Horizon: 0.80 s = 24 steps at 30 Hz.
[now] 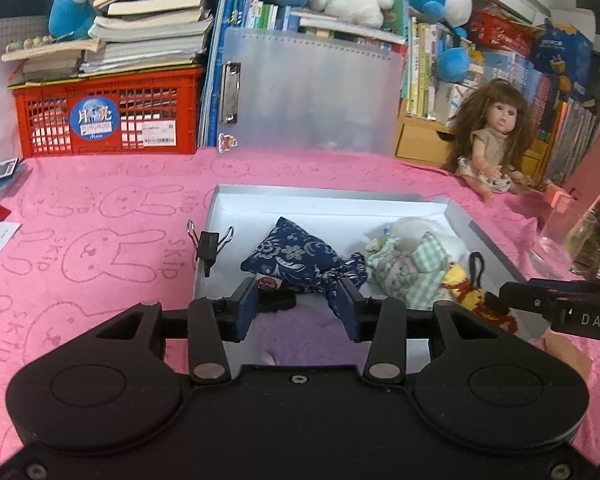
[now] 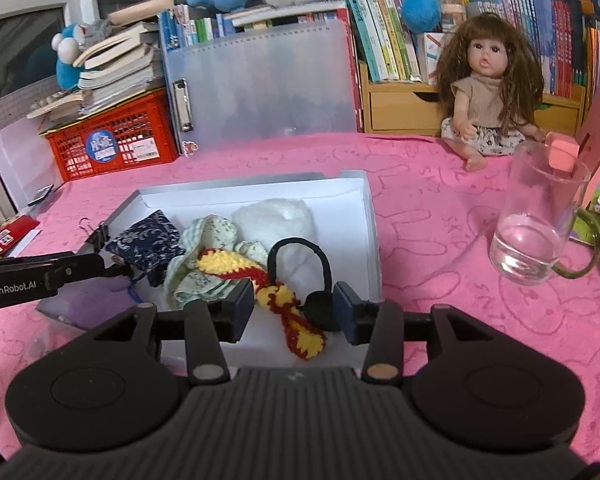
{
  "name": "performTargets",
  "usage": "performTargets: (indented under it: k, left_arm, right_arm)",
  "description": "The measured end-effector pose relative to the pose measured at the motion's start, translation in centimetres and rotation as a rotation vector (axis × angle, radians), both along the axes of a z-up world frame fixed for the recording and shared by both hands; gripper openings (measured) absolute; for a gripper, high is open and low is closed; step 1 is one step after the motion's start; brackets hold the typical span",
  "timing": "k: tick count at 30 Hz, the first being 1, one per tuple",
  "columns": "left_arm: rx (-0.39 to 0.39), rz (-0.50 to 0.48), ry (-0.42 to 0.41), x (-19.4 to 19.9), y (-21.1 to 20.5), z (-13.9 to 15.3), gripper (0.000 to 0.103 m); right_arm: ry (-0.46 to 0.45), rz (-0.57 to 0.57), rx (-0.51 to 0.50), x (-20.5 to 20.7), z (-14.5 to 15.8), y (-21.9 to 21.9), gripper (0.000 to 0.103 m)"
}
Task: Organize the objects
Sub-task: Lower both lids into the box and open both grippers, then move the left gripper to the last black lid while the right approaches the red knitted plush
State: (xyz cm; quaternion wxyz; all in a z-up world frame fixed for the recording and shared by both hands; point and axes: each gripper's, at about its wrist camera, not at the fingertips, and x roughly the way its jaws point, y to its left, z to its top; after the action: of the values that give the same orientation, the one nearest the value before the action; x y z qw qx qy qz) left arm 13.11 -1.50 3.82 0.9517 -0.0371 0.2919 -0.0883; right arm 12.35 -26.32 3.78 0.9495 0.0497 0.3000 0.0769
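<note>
White box (image 2: 374, 216) holds pouches and a crocheted strip (image 2: 284, 304); both grippers' jaws parted, empty.

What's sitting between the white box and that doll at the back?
Nothing: in the right wrist view only bare pink cloth lies between the white box and the doll. The glass mug stands off to the side.

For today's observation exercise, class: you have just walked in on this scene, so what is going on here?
A person holding a gripper in each hand is sorting small soft things into a shallow white box on a pink bunny-print cloth. The left gripper and the right gripper both stand open over the box, gripping nothing. Inside lie a navy floral pouch, a green checked cloth bundle, a white fluffy item, a red-and-yellow crocheted piece and a black hair tie. A doll and a glass mug remain outside.
</note>
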Motion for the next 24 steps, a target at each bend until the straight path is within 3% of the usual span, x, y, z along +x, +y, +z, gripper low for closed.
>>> performTargets:
  k: [12, 24]
  left_arm:
    - [0.005, -0.060, -0.038, -3.9, 0.1, 1.6, 0.048]
    - [0.018, -0.098, -0.025, -7.4, 0.9, 0.5, 0.050]
  right_arm:
    - [-0.046, 0.094, -0.009, -3.3, 1.4, 1.2, 0.067]
    - [-0.054, 0.189, -0.025, -5.5, 1.1, 3.1, 0.070]
